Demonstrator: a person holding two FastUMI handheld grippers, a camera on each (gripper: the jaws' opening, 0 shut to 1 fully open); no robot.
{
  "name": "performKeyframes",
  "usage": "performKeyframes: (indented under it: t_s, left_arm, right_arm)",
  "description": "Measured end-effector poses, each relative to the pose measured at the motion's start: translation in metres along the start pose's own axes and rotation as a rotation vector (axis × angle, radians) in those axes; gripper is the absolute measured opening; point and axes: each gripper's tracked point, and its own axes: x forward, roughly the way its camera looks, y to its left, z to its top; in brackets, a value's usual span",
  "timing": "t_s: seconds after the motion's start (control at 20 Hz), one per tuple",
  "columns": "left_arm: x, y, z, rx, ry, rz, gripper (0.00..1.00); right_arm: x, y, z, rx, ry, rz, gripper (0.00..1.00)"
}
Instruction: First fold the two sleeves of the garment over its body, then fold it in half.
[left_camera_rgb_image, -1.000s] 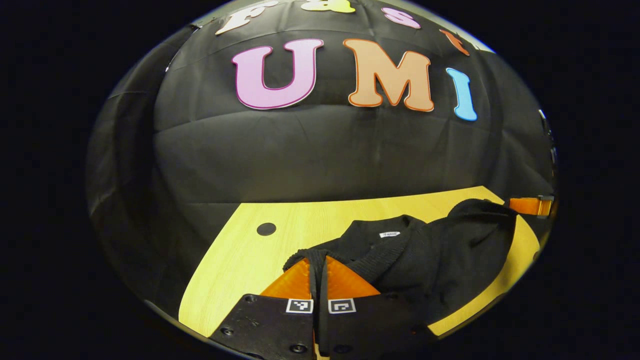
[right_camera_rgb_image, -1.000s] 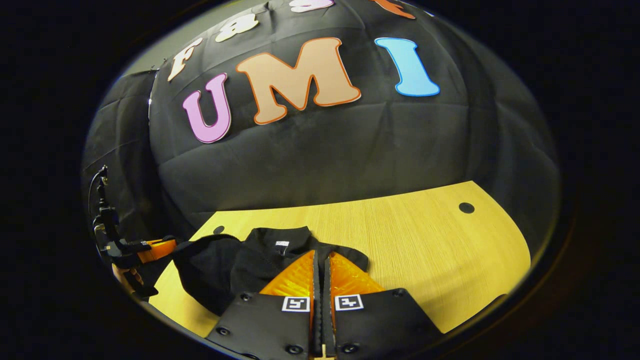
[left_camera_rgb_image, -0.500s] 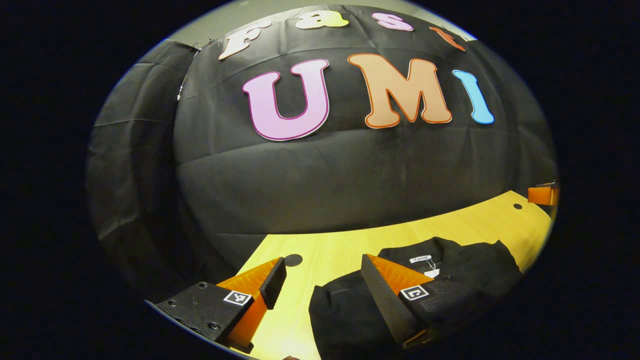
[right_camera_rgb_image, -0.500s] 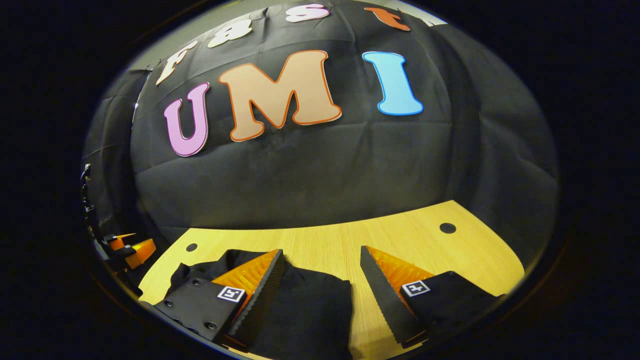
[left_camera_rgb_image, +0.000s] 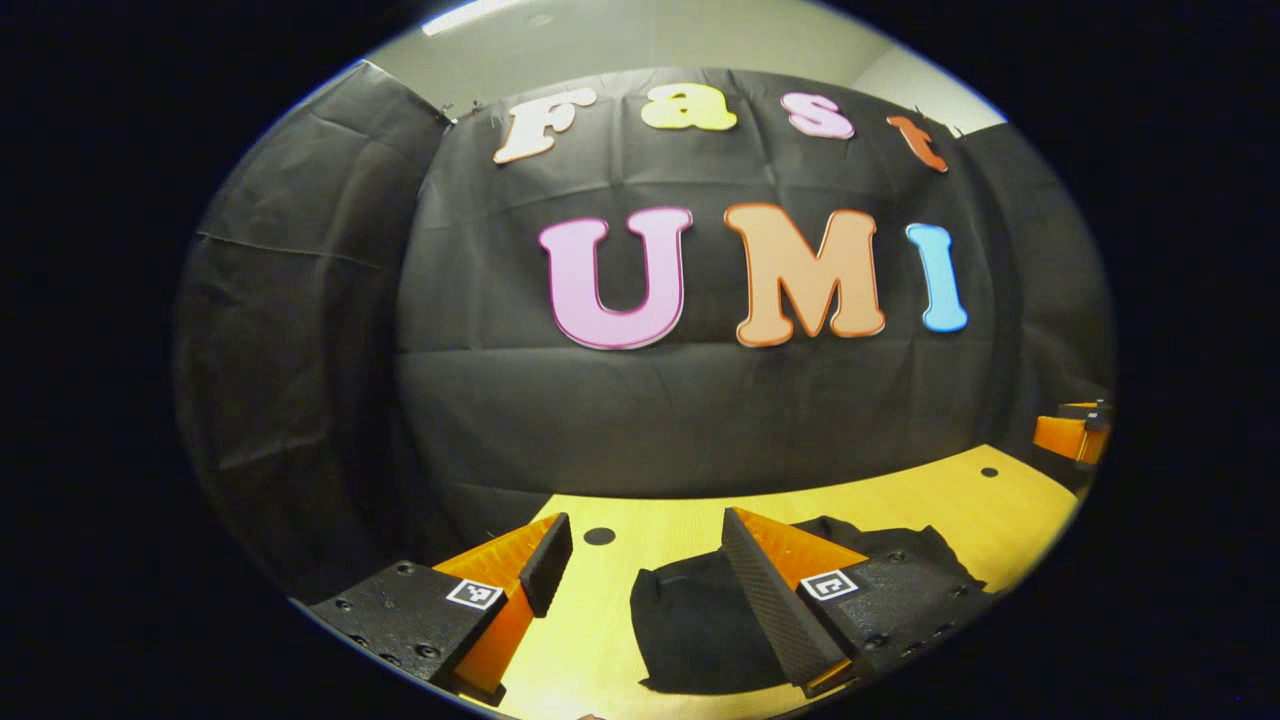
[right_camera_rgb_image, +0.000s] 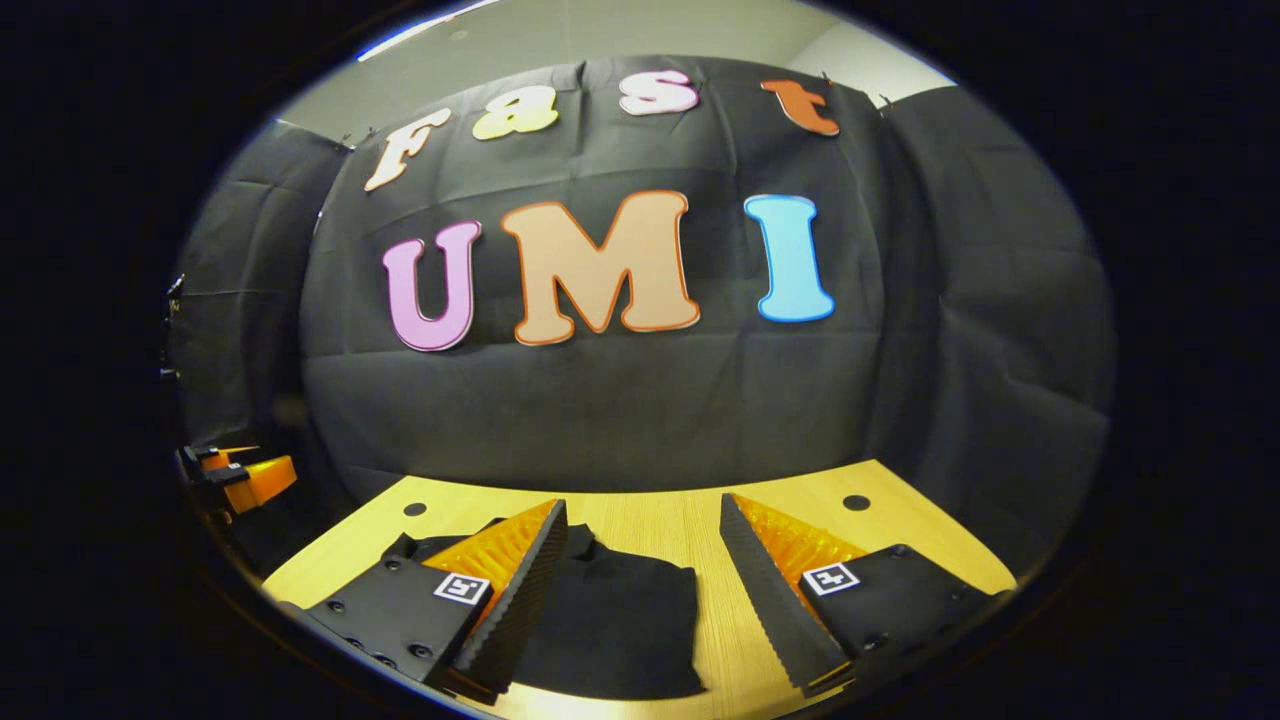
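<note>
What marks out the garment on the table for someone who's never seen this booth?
Start at the light wooden table in front of the black cloth wall. Near its front edge lies the garment, a flat black folded bundle of cloth between the open fingers of the right gripper and the left gripper. It is the one soft dark thing on the pale wood; the small round black dots are set into the tabletop.

Matt black cloth garment (right_camera_rgb_image: 620, 620) on wood-grain table (right_camera_rgb_image: 660, 520).

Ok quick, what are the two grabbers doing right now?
Left gripper: open, holding nothing, above the black garment.
Right gripper: open, holding nothing.
</note>
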Motion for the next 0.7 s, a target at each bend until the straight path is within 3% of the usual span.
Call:
performKeyframes:
  t_s: [0.05,0.1,0.25,0.35,0.4,0.45,0.7]
  left_arm:
    - [-0.016,0.004,0.001,-0.003,-0.008,0.002,0.92]
    - [-0.031,0.007,0.004,-0.005,-0.017,0.004,0.92]
    - [-0.061,0.016,0.011,0.006,-0.046,0.003,0.92]
    - [-0.083,0.021,0.015,0.019,-0.059,0.003,0.92]
    - [-0.093,0.022,0.017,0.019,-0.064,0.003,1.0]
    - [-0.103,0.024,0.018,0.013,-0.07,0.002,1.0]
    - [-0.135,0.023,0.035,0.026,-0.118,-0.023,0.99]
  right_arm:
    - [-0.017,0.003,0.001,0.003,-0.011,0.001,0.93]
    - [-0.033,0.007,0.001,0.009,-0.021,0.006,0.97]
    - [-0.077,0.015,0.001,0.013,-0.059,0.022,0.92]
    - [-0.104,0.016,-0.003,-0.001,-0.073,0.019,0.96]
    - [-0.115,0.018,-0.004,-0.005,-0.082,0.02,0.96]
    - [-0.126,0.022,-0.004,-0.004,-0.088,0.025,0.92]
    - [-0.164,0.027,0.005,-0.003,-0.142,0.028,0.96]
